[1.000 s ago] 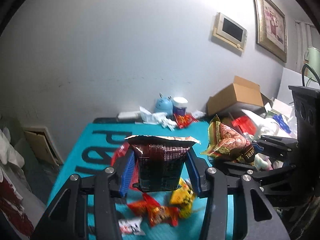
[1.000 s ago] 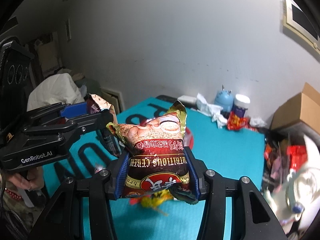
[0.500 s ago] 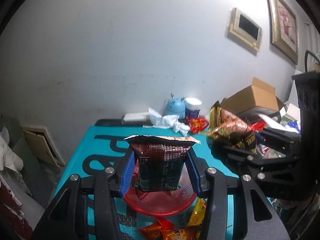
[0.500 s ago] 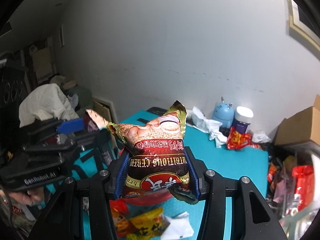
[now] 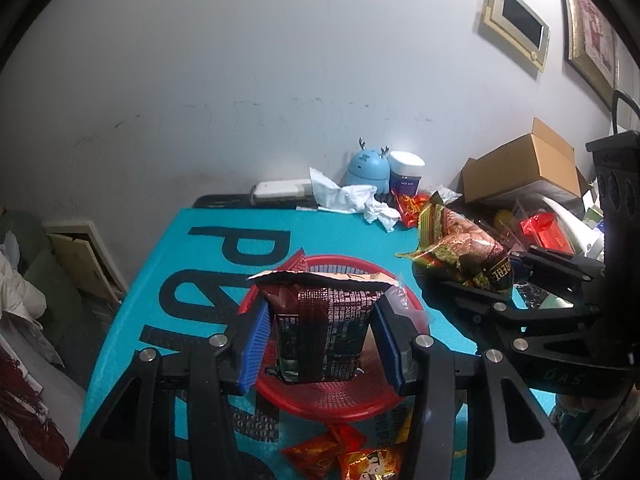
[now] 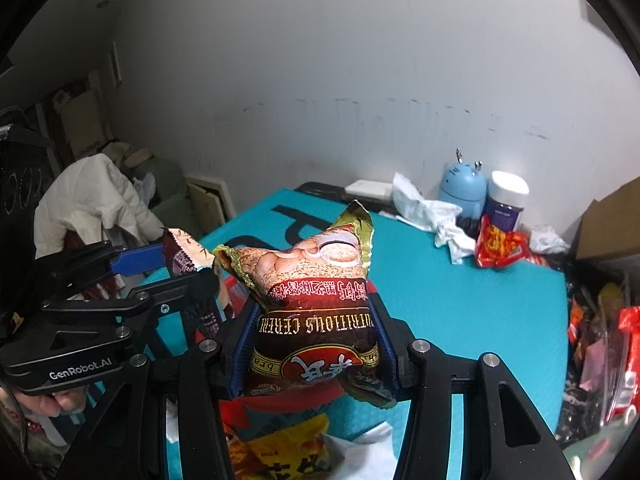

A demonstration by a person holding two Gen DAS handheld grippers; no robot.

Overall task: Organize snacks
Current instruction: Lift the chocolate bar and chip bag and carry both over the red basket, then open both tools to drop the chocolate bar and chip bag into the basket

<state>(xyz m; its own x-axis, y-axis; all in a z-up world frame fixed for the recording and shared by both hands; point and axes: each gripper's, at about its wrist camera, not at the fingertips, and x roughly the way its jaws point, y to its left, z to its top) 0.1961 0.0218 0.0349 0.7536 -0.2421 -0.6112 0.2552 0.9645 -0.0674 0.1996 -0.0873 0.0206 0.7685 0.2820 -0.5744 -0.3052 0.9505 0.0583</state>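
Both tongs are loaded, and neither snack has been dropped yet. The left gripper (image 5: pixel 320 340) is clamped on a dark red packet (image 5: pixel 320 328), held upright over a red basket (image 5: pixel 332 400) that sits on the teal mat (image 5: pixel 340 232). In the left wrist view, the basket lies directly beneath the packet; what is already in the basket I cannot tell, since the packet blocks the middle of it. The right gripper (image 6: pixel 316 344) is pinched on a puffy cereal bag (image 6: pixel 312 304) and sits at about 3 o'clock from the basket in the left wrist view, near its rim but, by my reading, not yet over it. Still to be gathered: a few orange and yellow packets (image 5: pixel 348 456) loose on the mat at 6 o'clock from the basket, and a red pouch (image 5: pixel 412 208) at 1 o'clock beside the crumpled tissue (image 5: pixel 360 204). My judgement is that the sorting is under way, with two packets about to land and several more left.
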